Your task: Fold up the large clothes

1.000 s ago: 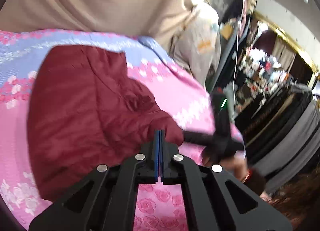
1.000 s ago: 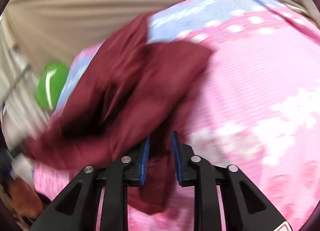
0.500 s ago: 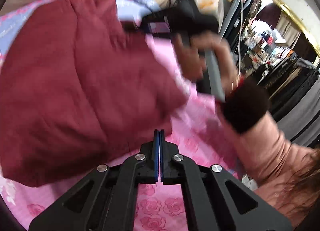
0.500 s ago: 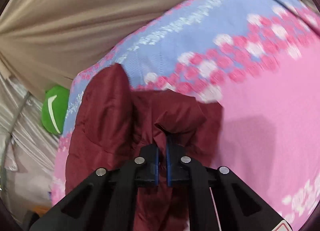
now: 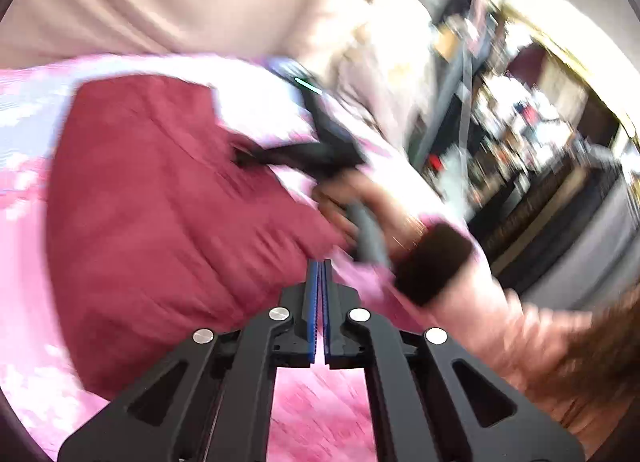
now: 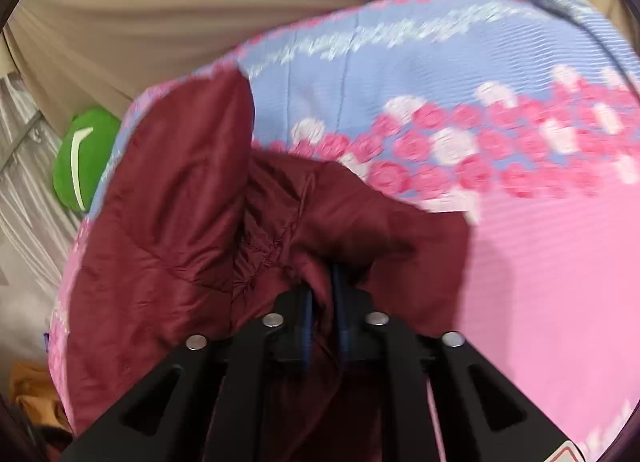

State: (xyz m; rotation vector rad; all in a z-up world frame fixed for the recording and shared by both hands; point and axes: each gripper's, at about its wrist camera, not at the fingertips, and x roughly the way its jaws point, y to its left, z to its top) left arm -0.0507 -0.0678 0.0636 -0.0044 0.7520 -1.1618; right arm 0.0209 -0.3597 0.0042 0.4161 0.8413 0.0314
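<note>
Two grippers were in view over one maroon padded garment point(image 6: 192, 229), which lay bunched on a pink and blue floral bedspread point(image 6: 552, 246). Left gripper point(image 5: 319, 270): fingers pressed together with nothing between them, just beside the garment's near edge. Right gripper point(image 6: 323, 278): jaws narrow and opening, with a fold of the maroon fabric between the blue pads; whether the pads pressed on it could not be told. Left wrist view, blurred, showed the person's hand point(image 5: 360, 201) on the right gripper's handle.
</note>
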